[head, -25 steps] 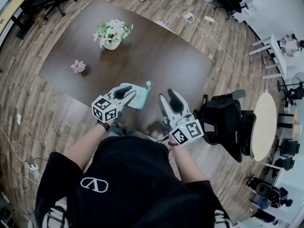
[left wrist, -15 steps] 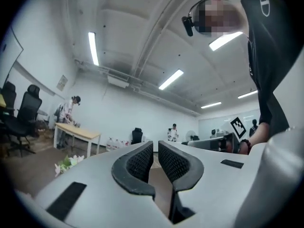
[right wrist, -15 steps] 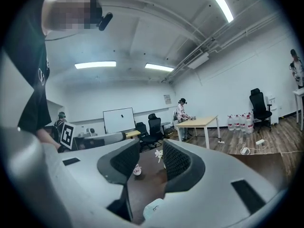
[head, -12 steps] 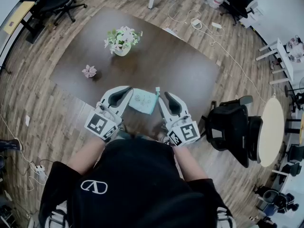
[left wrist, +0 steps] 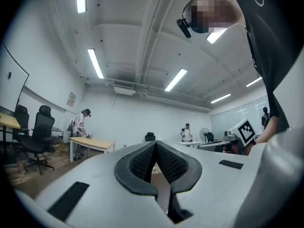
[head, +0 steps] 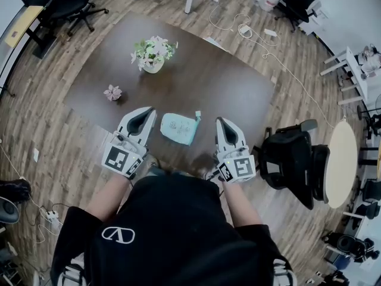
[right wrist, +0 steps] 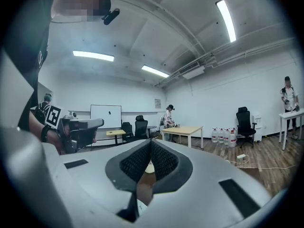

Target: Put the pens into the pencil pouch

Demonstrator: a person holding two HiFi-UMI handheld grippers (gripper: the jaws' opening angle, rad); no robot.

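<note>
Both grippers hang level on either side of the pouch, and neither one touches it. The left gripper (head: pixel 143 113) has its fingers (left wrist: pixel 138 164) pressed together with nothing between them. Same story on the right gripper (head: pixel 224 124): fingers (right wrist: pixel 164 161) closed on air. The pencil pouch (head: pixel 179 128) lies flat on the counter (head: pixel 232 79), near the front edge, between the two. No pen shows anywhere on the counter, so the pens look to be inside already. Whether the pouch is zipped, I can't tell. Little, if anything, seems left.
</note>
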